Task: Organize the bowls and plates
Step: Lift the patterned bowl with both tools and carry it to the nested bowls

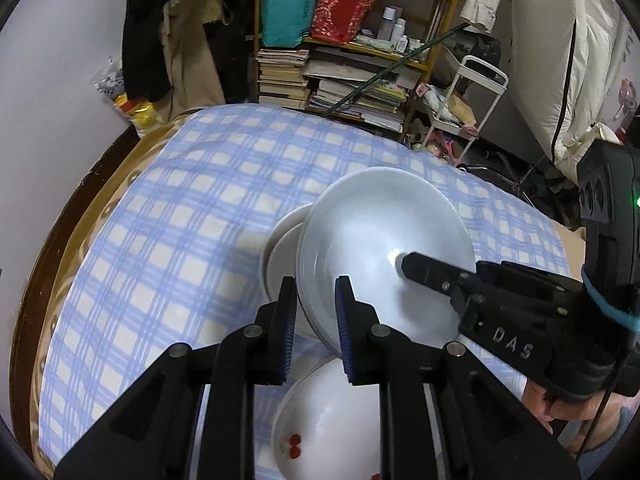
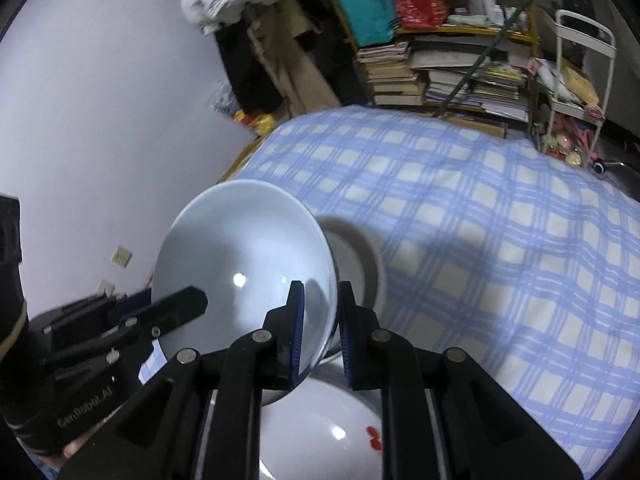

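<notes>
A white bowl (image 1: 380, 232) (image 2: 240, 248) hangs tilted above the blue checked cloth (image 1: 180, 220) (image 2: 480, 220), held from two sides. My left gripper (image 1: 316, 320) (image 2: 188, 304) is shut on its near rim in the left wrist view. My right gripper (image 2: 322, 320) (image 1: 420, 270) is shut on the opposite rim, one finger inside the bowl. Directly below lies a white bowl with red marks (image 1: 328, 420) (image 2: 340, 428). Another white bowl (image 1: 280, 248) (image 2: 356, 256) stands on the cloth just behind the held one, partly hidden.
A shelf with stacked books and bags (image 1: 352, 60) (image 2: 440, 60) stands beyond the cloth's far edge. A white trolley (image 1: 468, 100) (image 2: 576, 80) is at its right. A bare wall (image 2: 100, 120) runs along the left, and hanging clothes (image 1: 180, 40) fill the corner.
</notes>
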Available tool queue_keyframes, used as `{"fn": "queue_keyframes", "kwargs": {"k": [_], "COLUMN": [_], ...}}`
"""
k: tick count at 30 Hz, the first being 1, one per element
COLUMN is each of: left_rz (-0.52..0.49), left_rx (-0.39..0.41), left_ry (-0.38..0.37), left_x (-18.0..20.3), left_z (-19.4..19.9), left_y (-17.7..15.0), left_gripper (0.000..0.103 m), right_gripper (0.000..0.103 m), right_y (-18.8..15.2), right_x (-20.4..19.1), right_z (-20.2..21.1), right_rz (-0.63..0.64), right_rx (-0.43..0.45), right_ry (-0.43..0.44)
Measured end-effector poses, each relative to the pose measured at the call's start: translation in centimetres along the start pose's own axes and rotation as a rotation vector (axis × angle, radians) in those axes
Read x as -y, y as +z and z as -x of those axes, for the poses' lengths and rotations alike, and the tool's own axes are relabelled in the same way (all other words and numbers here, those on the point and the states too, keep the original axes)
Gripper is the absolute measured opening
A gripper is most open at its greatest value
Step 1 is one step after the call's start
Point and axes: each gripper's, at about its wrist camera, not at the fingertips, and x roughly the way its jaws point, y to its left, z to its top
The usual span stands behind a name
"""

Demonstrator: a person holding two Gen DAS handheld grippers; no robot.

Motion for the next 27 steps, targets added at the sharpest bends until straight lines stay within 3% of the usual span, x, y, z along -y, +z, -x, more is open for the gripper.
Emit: {"fn": "queue_keyframes", "kwargs": {"k": [14, 27], "left_rz": [0.079, 0.076], "left_rx": [-0.019, -0.069], "left_ry": [-0.067, -0.04], "left_x": [-2.5, -2.7], "left_z": [-2.4, -6.1], "left_y": [-0.6, -0.6], "left_gripper": [0.019, 0.019], "right_gripper": [0.018, 0.018], "right_y": [-0.8, -0.7], "right_x": [-1.0, -0.8], "right_z": [-2.5, -5.1], "right_rz": [0.041, 0.142], "right_rx": [-0.025, -0.024], "right_ry": [-0.037, -0.113]}}
